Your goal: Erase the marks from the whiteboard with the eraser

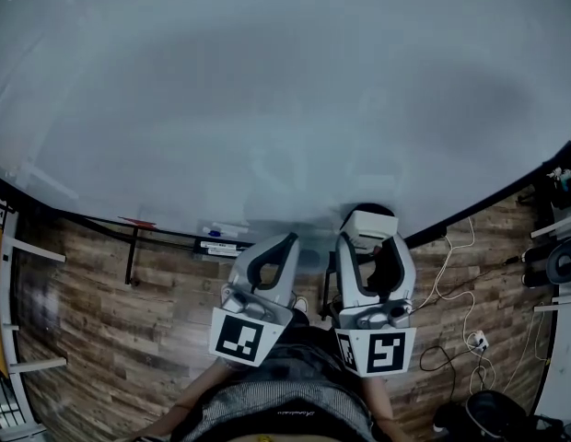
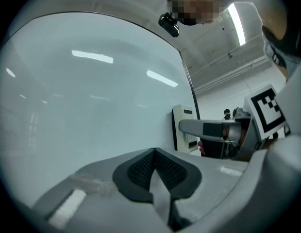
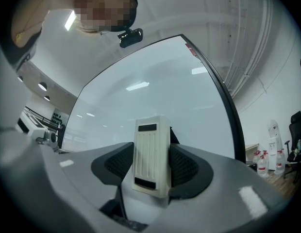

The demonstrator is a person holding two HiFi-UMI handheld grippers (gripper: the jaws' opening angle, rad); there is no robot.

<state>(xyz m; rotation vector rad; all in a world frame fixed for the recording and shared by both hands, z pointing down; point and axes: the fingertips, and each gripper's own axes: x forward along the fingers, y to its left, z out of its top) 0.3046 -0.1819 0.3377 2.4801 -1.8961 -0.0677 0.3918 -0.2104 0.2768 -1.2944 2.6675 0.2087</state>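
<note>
Head view looks steeply down the whiteboard (image 1: 267,81) to the wood floor (image 1: 101,311), with both grippers held side by side near the board's lower edge. The left gripper (image 1: 287,240) points at the board beside the ledge, where markers (image 1: 221,245) lie. The right gripper (image 1: 370,241) is just to its right, clamped on a white eraser (image 1: 368,219) that sits at the board's bottom edge. The left gripper view alone settles that the left jaws are pressed together with nothing between them. It also catches the eraser side-on, close against the board, though I cannot tell whether it touches. The right gripper view shows the eraser's ribbed back upright between the dark pads (image 3: 189,166). Loose cables (image 1: 451,274) trail over the floor on the right.
</note>
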